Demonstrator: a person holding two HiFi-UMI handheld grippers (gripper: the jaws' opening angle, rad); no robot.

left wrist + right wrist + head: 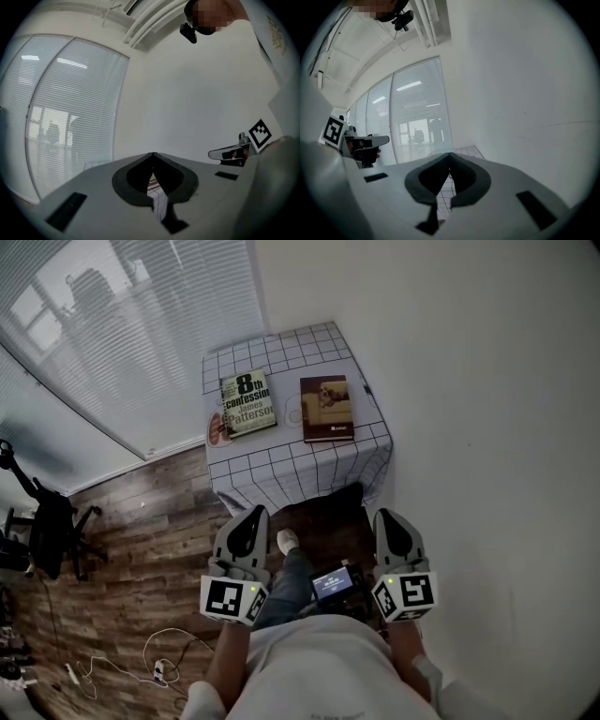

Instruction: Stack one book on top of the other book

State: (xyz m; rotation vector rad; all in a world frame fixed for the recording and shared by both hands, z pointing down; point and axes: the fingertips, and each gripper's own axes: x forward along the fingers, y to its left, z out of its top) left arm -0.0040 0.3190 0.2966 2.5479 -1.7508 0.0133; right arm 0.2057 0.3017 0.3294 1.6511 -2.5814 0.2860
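Observation:
Two books lie side by side on a small table with a checked cloth (281, 474). The left one (248, 402) has a green-and-cream cover with large print. The right one (326, 408) is dark red with a picture on its cover. My left gripper (254, 513) and right gripper (385, 517) hover close to my body, short of the table's near edge, both shut and empty. In the left gripper view the left gripper (153, 154) has its jaws together. The right gripper view shows the right gripper (450, 154) the same way. Only slivers of checked cloth (445, 187) show through the gaps.
The table stands in a corner, with a white wall (487, 381) to its right and blinds (141, 324) behind and to the left. A dark chair (52, 526) and loose cables (155, 657) sit on the wood floor at the left.

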